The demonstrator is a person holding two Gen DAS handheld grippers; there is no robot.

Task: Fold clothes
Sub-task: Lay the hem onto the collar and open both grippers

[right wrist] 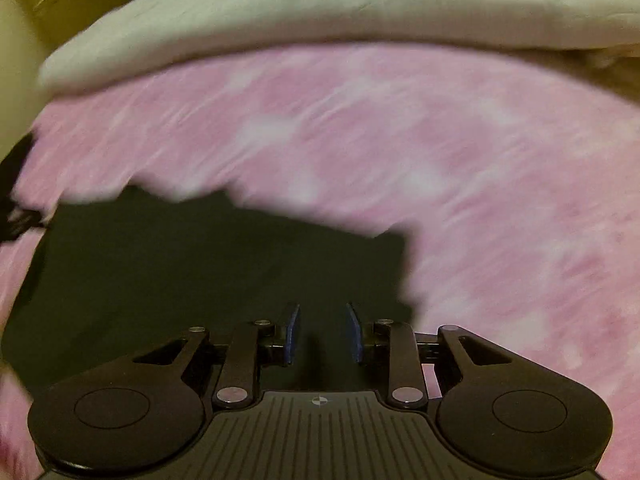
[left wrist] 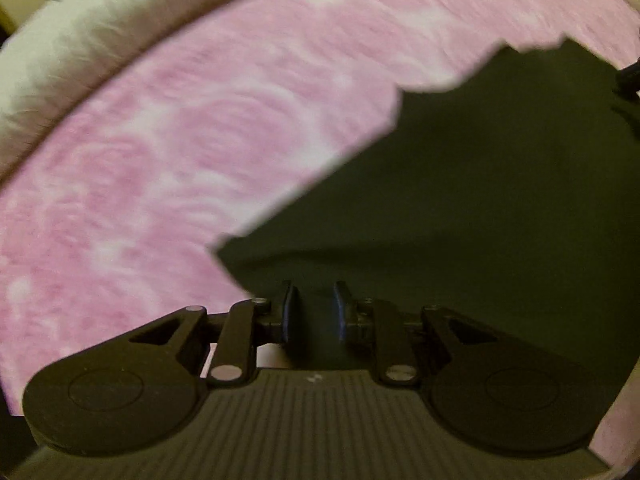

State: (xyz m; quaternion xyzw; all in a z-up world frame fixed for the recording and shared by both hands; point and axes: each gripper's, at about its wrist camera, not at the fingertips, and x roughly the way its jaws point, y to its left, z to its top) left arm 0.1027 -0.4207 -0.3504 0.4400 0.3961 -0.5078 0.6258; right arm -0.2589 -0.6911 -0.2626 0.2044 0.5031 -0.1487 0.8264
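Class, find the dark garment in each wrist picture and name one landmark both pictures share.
Left wrist: the dark garment fills the centre and right, ahead of the open jaws.
Right wrist: the dark garment lies centre-left, ahead of the open jaws.
Shared landmark: the pink patterned bedspread beneath it, with a white pillow beyond.

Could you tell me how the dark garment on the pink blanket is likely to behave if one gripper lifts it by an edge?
The dark garment lies flat with an uneven outline, so it will probably droop rather than hold its shape. It looks thin, likely light. The pink blanket beneath looks fuzzy, so it may drag if pushed. Both left gripper and right gripper stand open.
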